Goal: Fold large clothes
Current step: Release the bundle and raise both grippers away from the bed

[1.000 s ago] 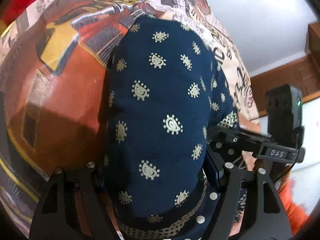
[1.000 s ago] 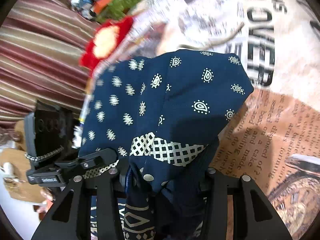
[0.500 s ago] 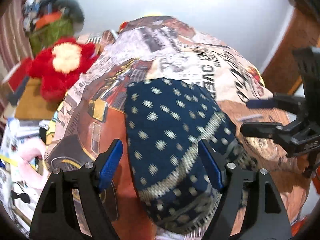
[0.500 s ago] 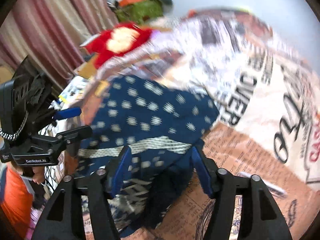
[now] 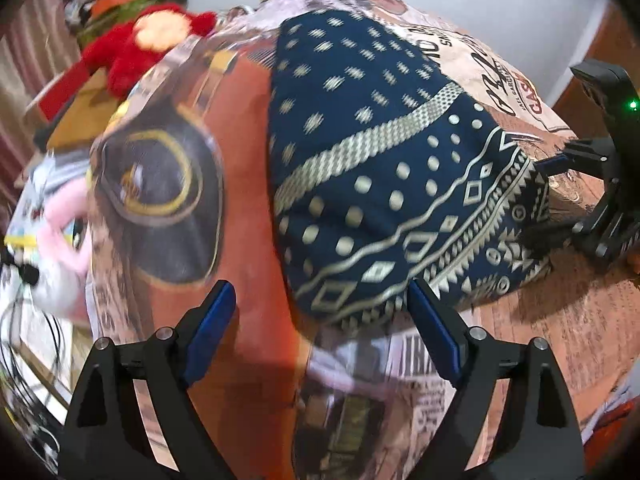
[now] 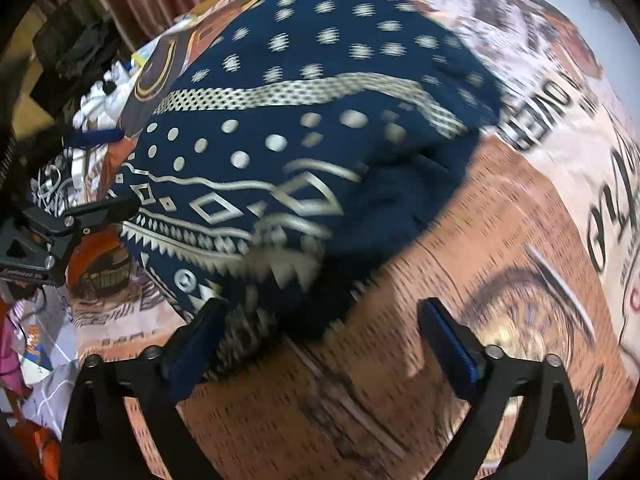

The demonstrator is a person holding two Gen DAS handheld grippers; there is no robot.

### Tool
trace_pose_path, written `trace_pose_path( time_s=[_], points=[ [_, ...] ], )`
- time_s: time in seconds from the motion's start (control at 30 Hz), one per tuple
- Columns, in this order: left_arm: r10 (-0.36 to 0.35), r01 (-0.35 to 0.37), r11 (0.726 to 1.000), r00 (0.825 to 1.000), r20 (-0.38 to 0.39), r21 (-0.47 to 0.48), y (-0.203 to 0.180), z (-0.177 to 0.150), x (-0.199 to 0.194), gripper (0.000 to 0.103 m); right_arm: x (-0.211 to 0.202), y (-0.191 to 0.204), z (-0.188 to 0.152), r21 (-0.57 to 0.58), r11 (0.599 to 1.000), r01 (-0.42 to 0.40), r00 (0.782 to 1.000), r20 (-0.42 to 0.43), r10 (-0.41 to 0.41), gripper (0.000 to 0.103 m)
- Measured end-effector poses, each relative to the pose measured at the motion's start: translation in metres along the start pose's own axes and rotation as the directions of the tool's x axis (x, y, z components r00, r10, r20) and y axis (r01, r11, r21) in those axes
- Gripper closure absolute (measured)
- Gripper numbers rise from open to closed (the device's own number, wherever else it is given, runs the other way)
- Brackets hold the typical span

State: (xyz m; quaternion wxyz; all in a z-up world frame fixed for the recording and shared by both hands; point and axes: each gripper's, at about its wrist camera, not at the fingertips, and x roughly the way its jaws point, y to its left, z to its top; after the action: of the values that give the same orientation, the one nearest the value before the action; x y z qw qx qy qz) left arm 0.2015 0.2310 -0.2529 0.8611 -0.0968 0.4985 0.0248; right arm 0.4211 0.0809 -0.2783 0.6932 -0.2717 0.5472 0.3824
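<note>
1. Left gripper (image 5: 320, 332): spread, empty, just short of the cloth's near hem. Best brought in low and square to the hem for the next pinch.
2. Cloth (image 5: 384, 184): navy, gold-printed, lay folded on the bedsheet (image 5: 256, 312); right side bunched and lumpy. Needed smoothing before any further fold.
3. Right gripper (image 6: 320, 340): spread, empty; left finger touched or overlapped the hem. Pinch judged best at the corner, through all layers.

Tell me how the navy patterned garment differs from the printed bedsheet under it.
The navy garment is dark blue with pale dots and zigzag borders; the bedsheet is orange, brown and white with newsprint lettering. The garment lies folded in a compact mound; the bedsheet lies spread out beneath. Both are patterned fabric.
</note>
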Motion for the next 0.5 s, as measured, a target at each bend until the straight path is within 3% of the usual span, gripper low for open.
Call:
trace_pose_path(
  time_s=[0.13, 0.23, 0.3, 0.4, 0.5],
  points=[
    [0.051, -0.051, 0.999, 0.998, -0.025, -0.007, 0.002, -0.005, -0.011, 0.013, -0.009, -0.021, -0.01, 0.06, 0.998, -0.007, 1.0, 0.0, 0.007, 0.004],
    [0.052, -0.052, 0.999, 0.998, 0.028, -0.007, 0.002, 0.002, -0.033, 0.015, -0.022, -0.031, -0.013, 0.095, 0.995, -0.006, 1.0, 0.016, 0.005, 0.004],
    [0.033, -0.031, 0.999, 0.995, 0.091, -0.021, 0.001, 0.012, -0.05, 0.015, -0.045, -0.029, -0.013, 0.101, 0.995, -0.022, 0.997, 0.072, 0.015, 0.004],
    [0.062, -0.059, 0.998, 0.988, 0.143, -0.026, -0.007, 0.034, -0.053, 0.015, -0.072, -0.027, 0.0, 0.107, 0.994, -0.009, 0.982, 0.189, -0.011, 0.004],
    [0.095, -0.092, 0.995, 0.991, 0.092, -0.037, -0.012, 0.047, -0.027, 0.015, -0.073, -0.026, 0.015, 0.127, 0.992, -0.005, 0.973, 0.229, -0.025, 0.004]
  ],
)
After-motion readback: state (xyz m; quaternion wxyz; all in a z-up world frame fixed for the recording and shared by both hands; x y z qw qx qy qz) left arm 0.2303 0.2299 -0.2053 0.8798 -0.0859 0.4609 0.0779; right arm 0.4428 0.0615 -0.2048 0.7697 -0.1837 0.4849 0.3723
